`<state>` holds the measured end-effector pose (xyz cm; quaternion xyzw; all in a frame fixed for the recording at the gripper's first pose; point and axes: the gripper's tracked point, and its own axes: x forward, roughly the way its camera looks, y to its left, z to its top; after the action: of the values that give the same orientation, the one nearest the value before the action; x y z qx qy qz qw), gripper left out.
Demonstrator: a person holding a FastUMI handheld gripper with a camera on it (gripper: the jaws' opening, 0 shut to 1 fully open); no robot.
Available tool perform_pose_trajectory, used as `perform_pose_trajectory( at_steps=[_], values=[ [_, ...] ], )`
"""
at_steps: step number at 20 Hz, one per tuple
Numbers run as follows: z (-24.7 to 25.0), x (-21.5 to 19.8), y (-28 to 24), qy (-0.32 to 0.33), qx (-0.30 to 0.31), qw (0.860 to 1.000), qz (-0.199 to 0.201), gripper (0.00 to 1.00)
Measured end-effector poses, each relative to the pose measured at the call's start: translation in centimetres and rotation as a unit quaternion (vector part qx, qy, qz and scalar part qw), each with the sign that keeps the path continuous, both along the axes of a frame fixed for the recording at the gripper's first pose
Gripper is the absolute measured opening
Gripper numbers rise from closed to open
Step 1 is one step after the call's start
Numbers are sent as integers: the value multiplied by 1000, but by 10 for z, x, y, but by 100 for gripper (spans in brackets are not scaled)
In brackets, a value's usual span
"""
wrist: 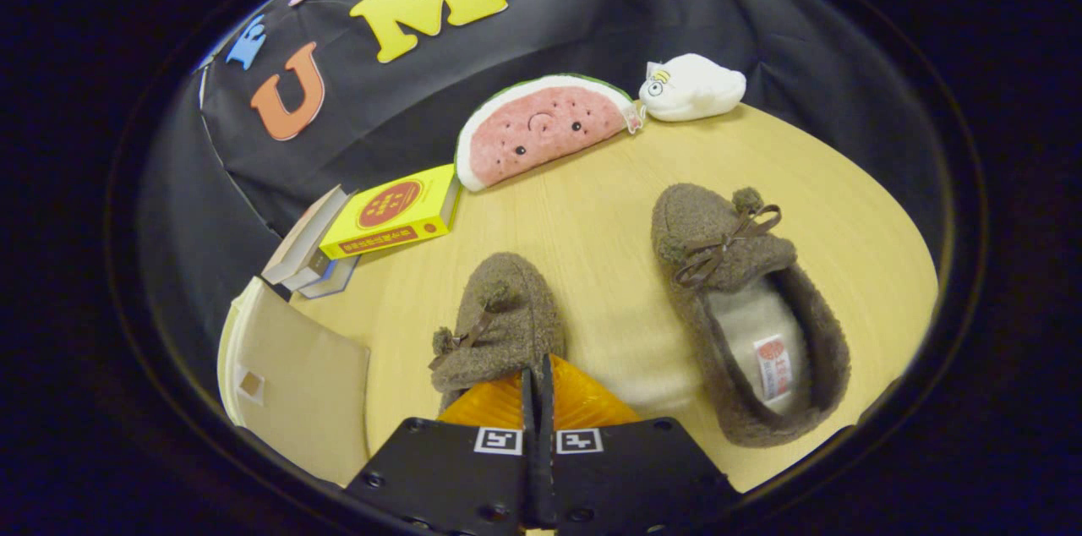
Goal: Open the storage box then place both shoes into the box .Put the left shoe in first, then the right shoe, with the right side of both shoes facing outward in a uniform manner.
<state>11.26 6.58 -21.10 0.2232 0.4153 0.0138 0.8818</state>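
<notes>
Left shoe (499, 320) just ahead of closed claw (538, 388)

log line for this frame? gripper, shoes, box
gripper: jaws closed, over near shoe heel | other shoe: on table, untouched | box: beside jaws, lid state unclear

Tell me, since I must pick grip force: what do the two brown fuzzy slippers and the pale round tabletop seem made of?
The brown fuzzy slipper just ahead of the fingers and its twin brown slipper beside it look like soft, matte, curly fleece, with thin brown ribbon bows; the twin's lining looks pale and plush. The pale round tabletop looks like smooth light wood or laminate, faintly grained. The gripper appears shut.
</notes>
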Motion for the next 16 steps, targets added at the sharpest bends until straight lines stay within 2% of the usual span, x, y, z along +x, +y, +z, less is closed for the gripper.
perform_pose_trajectory(
  at_steps=[3,11,16],
  values=[
    [30,-8,13,-21,24,999,-13,0],
    [170,-21,86,-117,78,990,-24,0],
    [213,-26,155,-144,93,985,-14,0]
  ],
)
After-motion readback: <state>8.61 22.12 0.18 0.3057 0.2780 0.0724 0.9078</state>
